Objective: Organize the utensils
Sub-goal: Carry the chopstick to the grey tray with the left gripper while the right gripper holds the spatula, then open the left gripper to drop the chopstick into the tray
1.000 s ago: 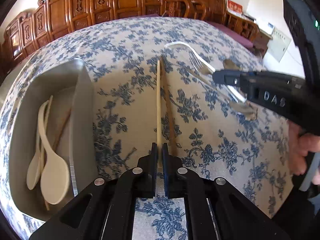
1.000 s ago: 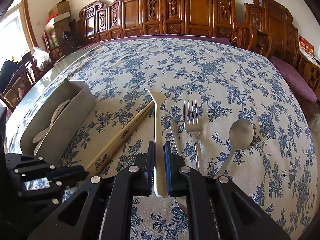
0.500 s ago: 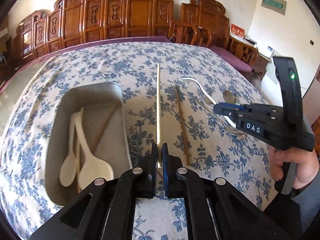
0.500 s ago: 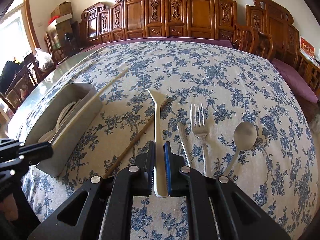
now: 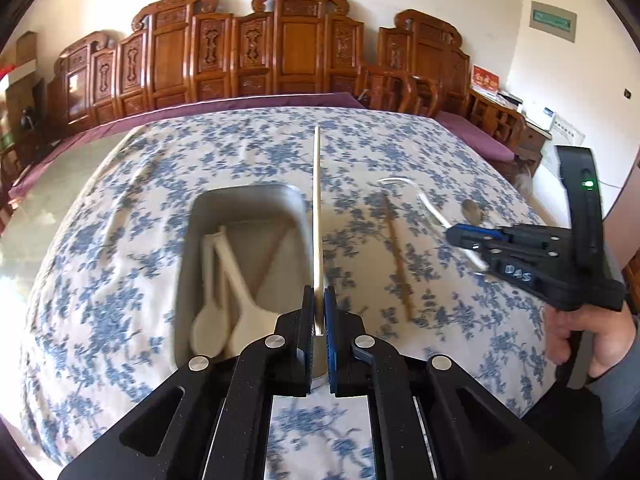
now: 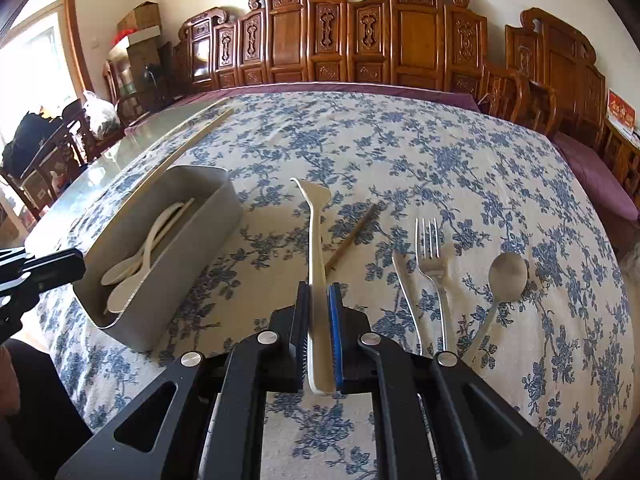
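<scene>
Jaws of left gripper [image 5: 319,314] pinch a pale chopstick [image 5: 317,216]; right gripper [image 6: 320,334] clamps a seemingly cream spoon [image 6: 316,264].

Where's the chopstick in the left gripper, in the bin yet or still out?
Out. The left gripper is shut on the chopstick, which hangs over the grey bin's right rim.

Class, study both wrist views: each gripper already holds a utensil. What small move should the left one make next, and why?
Probably shift the left gripper slightly leftward and lower its chopstick into the grey bin. The chopstick is clamped and lifted roughly above the bin's right wall, and the bin already holds cream spoons and another chopstick.
</scene>
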